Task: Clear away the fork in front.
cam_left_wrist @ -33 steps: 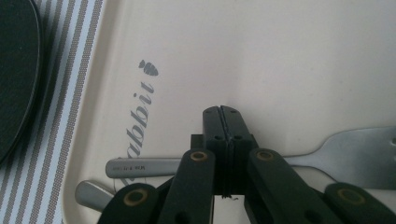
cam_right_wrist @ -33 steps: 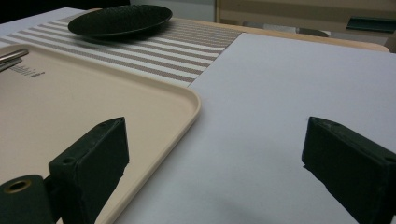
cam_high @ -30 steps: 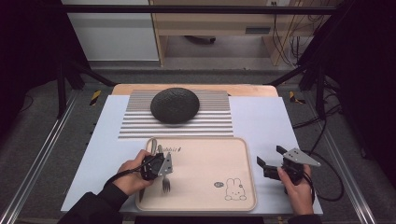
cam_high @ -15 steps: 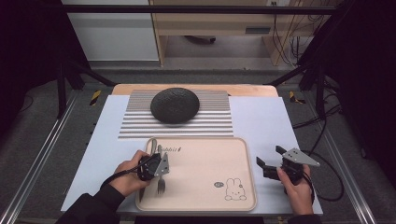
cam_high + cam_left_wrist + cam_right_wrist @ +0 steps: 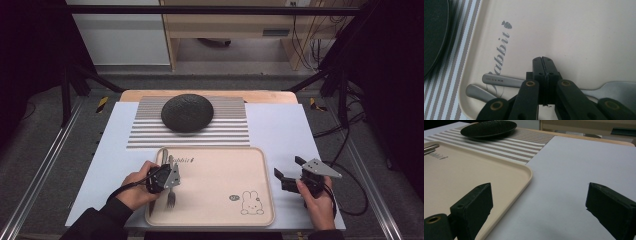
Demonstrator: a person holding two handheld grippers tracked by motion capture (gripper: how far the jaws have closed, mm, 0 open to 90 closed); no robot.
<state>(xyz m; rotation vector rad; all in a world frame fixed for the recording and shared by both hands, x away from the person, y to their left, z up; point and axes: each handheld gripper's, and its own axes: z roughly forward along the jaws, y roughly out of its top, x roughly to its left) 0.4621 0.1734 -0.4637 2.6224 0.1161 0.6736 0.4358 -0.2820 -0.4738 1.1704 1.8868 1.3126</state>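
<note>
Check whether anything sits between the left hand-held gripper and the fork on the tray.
Nothing visible does. The left hand-held gripper, jaws shut, hangs directly over the fork on the beige tray. The two cutlery handles stick out to one side of the jaws, not in between.

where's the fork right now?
In the high view the fork lies at the left end of the beige tray, under the left tool, tines toward the person. A second metal handle lies beside it.
</note>
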